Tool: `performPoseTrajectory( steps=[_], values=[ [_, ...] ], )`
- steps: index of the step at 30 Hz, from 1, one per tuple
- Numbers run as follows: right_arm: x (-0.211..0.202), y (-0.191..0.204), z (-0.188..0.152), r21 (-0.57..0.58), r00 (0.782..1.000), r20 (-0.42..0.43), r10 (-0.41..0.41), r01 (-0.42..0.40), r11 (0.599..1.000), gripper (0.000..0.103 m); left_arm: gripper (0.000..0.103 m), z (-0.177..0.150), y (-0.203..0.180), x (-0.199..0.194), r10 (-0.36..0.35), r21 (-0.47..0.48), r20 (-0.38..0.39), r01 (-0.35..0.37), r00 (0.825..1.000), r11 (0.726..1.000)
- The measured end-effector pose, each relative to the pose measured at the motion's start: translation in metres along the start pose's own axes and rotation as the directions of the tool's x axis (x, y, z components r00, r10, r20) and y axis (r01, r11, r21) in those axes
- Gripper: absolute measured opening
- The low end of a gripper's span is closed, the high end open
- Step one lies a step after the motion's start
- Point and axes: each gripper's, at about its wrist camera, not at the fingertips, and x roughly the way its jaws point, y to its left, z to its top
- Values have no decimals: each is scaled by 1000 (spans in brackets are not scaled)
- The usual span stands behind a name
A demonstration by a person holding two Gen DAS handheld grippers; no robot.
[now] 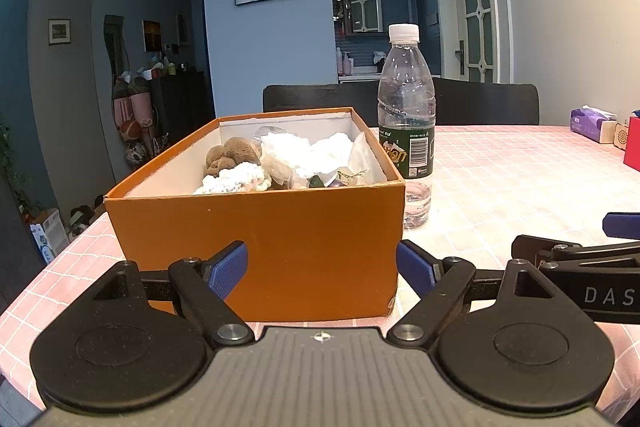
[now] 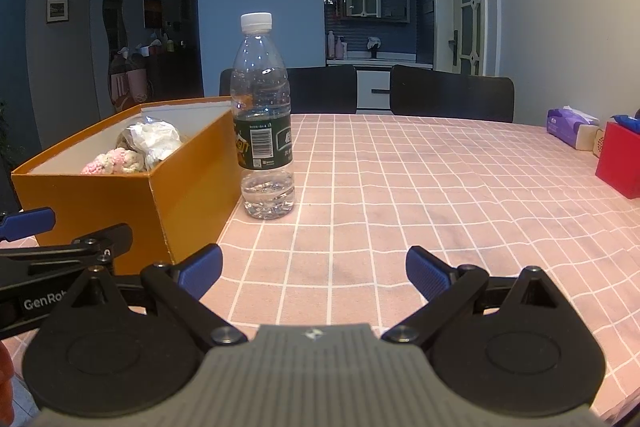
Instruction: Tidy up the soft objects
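My left gripper (image 1: 322,267) sat with jaws spread before the orange box (image 1: 256,227) of soft toys (image 1: 232,155); my right gripper (image 2: 314,271) gaped empty, lower centre.

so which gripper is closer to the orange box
Left. The left gripper sits right at the orange box; the right gripper is off to its side, over bare tablecloth.
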Motion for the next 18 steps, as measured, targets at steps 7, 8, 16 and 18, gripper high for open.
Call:
performPoseTrajectory(
  steps=[7, 8, 16, 18],
  values=[
    [1, 1, -1, -6, 1000, -3, -6, 6, 1000, 96, 98, 0, -1, 1, -1, -4, -5, 1, 1000, 1000],
    [2, 1, -1, -6, 1000, -4, -6, 6, 1000, 96, 98, 0, -1, 1, -1, -3, -6, 1, 1000, 1000],
    [2, 2, -1, -8, 1000, -6, -10, 10, 1000, 96, 98, 0, -1, 1, -1, -7, -6, 1, 1000, 1000],
    [1, 2, -2, -12, 1000, -1, -15, 15, 1000, 96, 98, 0, -1, 1, 0, -7, -6, 0, 1000, 1000]
  ],
)
